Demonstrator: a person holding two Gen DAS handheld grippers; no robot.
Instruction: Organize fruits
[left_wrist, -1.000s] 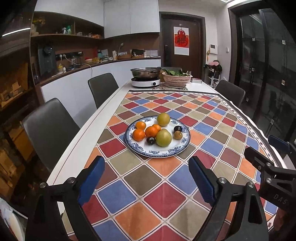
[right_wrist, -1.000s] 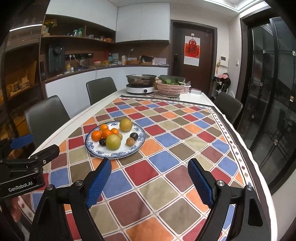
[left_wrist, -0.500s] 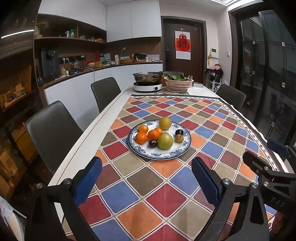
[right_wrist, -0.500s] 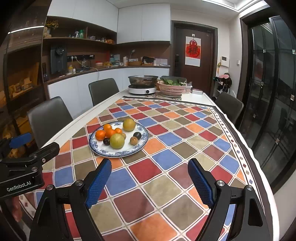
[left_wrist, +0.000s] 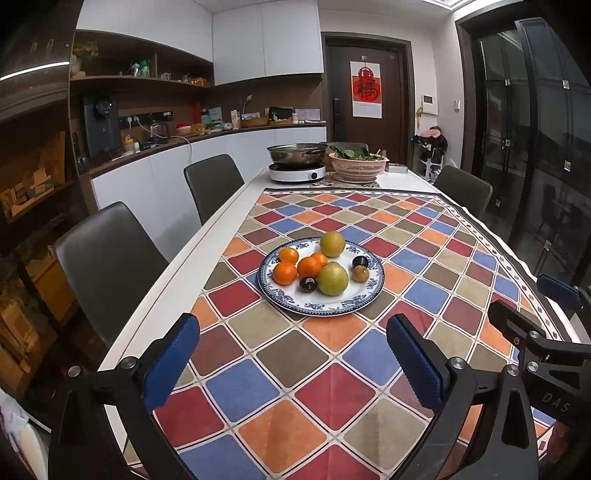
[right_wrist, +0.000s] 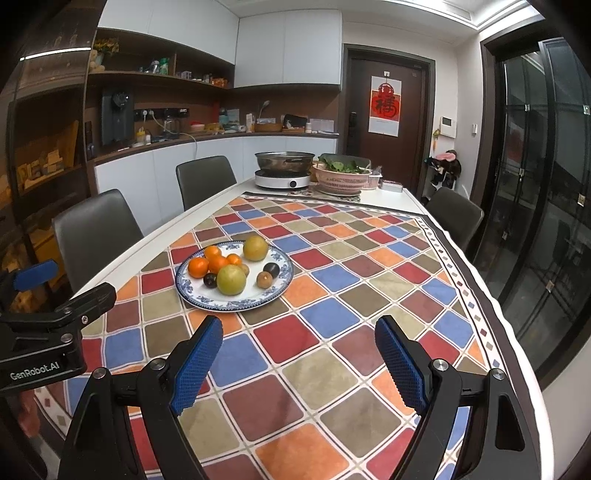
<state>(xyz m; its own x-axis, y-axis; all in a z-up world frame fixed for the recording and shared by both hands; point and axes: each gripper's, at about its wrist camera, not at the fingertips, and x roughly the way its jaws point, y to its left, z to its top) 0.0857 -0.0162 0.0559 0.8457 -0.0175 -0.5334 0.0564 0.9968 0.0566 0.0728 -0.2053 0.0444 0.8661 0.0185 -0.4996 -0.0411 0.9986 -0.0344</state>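
A blue-and-white plate (left_wrist: 373, 291) (right_wrist: 192, 299) sits on the checked tablecloth. It holds several small oranges (left_wrist: 285, 273) (right_wrist: 198, 267), two yellow-green round fruits (left_wrist: 333, 279) (right_wrist: 231, 280), two dark plums (left_wrist: 308, 284) (right_wrist: 271, 269) and a small brown fruit (left_wrist: 361, 274) (right_wrist: 264, 279). My left gripper (left_wrist: 291, 363) is open and empty, over the cloth on the near side of the plate. My right gripper (right_wrist: 299, 365) is open and empty, near and to the right of the plate. Each gripper shows at the edge of the other's view.
A steel pot on a white induction cooker (left_wrist: 297, 171) (right_wrist: 282, 179) and a pink basket of greens (left_wrist: 358, 166) (right_wrist: 341, 177) stand at the table's far end. Dark chairs (left_wrist: 107, 262) (right_wrist: 205, 181) line the left side, one stands at the right (right_wrist: 456, 218).
Both grippers have drawn back and risen a little, so the plate looks smaller and farther. Jaws stay open. The fruit has not moved.
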